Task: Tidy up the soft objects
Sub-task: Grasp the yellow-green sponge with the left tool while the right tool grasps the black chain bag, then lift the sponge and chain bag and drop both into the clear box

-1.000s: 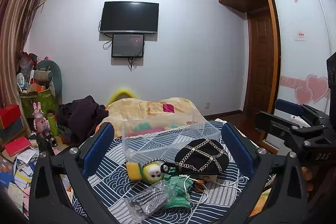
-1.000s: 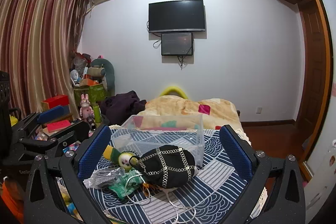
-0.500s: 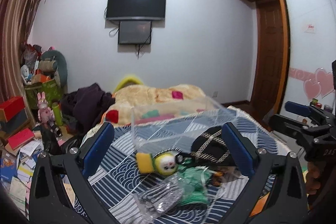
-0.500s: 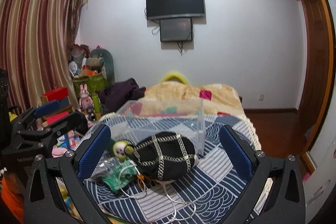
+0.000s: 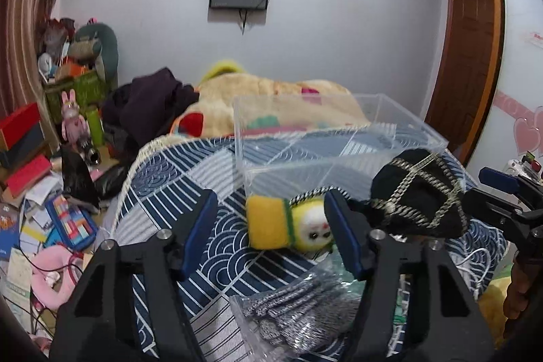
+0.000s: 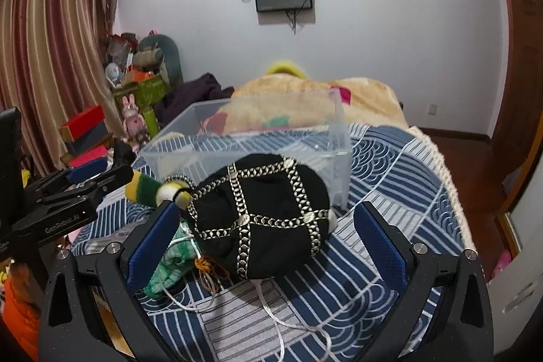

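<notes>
Clear bin [image 5: 339, 138]: stands on the bed [image 5: 190, 178] just behind the pile; nothing shows inside it, only the quilt pattern through its walls; so by my reading no item is put away yet.
Plush toy [image 5: 288, 223]: yellow and green, lying on its side on the bed in front of the bin; it sits between the fingers of the left tongs [image 5: 271, 229], neither pad plainly touching.
Left tongs: jaws partly apart, straddling the toy; nothing held.
Black pouch [image 6: 261, 219]: chain-patterned, resting on the bed against the bin's near wall; it fills the gap of the right tongs [image 6: 268, 243].
Right tongs: jaws wide, set to either side of the pouch; empty.
Other soft things: a bagged grey knit [image 5: 298, 311] and a green knit piece [image 6: 169, 263] lie beside the pouch, with white cord [image 6: 271, 311] trailing forward.
Progress: barely begun, I judge; every soft item remains outside the bin; the toy and the pouch look like the first picks.
</notes>
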Demonstrator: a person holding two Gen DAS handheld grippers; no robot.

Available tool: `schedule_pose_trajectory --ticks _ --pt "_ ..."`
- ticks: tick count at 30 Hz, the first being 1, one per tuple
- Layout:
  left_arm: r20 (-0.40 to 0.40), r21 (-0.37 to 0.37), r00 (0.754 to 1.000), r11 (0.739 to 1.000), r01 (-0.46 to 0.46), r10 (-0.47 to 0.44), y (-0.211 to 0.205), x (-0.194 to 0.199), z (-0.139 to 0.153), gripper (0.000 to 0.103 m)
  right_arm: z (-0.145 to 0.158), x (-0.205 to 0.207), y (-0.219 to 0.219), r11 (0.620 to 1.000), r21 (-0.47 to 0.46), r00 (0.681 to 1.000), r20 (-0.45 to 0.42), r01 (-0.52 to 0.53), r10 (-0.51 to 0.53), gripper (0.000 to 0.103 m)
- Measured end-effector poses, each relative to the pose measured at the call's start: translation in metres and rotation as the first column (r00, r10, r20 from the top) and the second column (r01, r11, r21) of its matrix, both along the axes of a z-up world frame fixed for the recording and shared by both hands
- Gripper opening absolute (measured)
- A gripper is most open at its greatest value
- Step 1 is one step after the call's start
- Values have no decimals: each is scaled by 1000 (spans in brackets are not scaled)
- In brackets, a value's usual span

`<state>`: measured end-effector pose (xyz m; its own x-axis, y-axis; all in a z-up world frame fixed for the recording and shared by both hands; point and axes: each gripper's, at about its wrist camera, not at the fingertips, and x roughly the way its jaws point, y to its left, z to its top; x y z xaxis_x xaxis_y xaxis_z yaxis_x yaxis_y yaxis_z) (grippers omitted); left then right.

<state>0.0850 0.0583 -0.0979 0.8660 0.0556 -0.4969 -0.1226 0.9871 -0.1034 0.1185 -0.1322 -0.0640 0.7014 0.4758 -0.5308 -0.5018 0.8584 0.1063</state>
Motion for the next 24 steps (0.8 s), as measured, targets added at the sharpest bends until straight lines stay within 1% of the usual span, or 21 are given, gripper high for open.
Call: schedule_pose_trajectory --ticks 1,3,4,7,8,9,10,12,13,15,16,18,20,24 --pt "-12 -5 1000 1000 1 -1 0 2 -3 58 -3 3 2 1000 -8 1000 -13 -3 3 98" --pt "-29 -25 1000 1000 8 -9 4 6 -9 53 -9 9 6 1000 -23 999 -44 -11 10 87" --pt "-38 -37 999 999 13 -14 5 8 -12 48 -14 10 7 999 -33 998 -65 -14 12 85" --pt "-70 -74 997 997 22 -27 7 14 -20 40 -19 13 6 999 -41 997 -80 -9 6 75" --pt "-77 -83 996 996 27 -33 7 15 -23 38 -19 12 5 999 -40 997 -80 -3 0 67" --pt "-83 -87 996 996 28 -35 5 17 -25 34 -19 11 2 999 -39 997 -81 1 -4 62" --pt "-88 -90 996 996 27 -35 5 17 -26 34 -18 12 1 999 -36 997 -83 2 -5 61" --pt "-83 -84 996 996 21 -28 2 15 -27 32 -18 12 -4 1000 -31 997 -83 5 -7 53" --pt "-79 -84 996 996 22 -28 2 14 -26 31 -19 11 -6 999 -32 997 -79 6 -9 51" --pt "-64 -85 998 996 22 -27 2 10 -22 31 -17 8 -9 1000 -31 998 -70 6 -8 40" --pt "-55 -84 998 996 22 -27 1 8 -19 31 -16 9 -7 1000 -30 998 -64 7 -9 37" --pt "-34 -80 999 997 19 -22 1 3 -13 30 -12 6 -8 999 -30 999 -51 11 -13 24" --pt "-9 -76 1000 997 20 -20 1 -2 -6 30 -9 4 -10 1000 -26 999 -45 1 -2 18" --pt "39 -69 999 997 24 -22 -1 -12 10 30 3 -4 -10 1000 -16 1000 -2 1 -2 16"
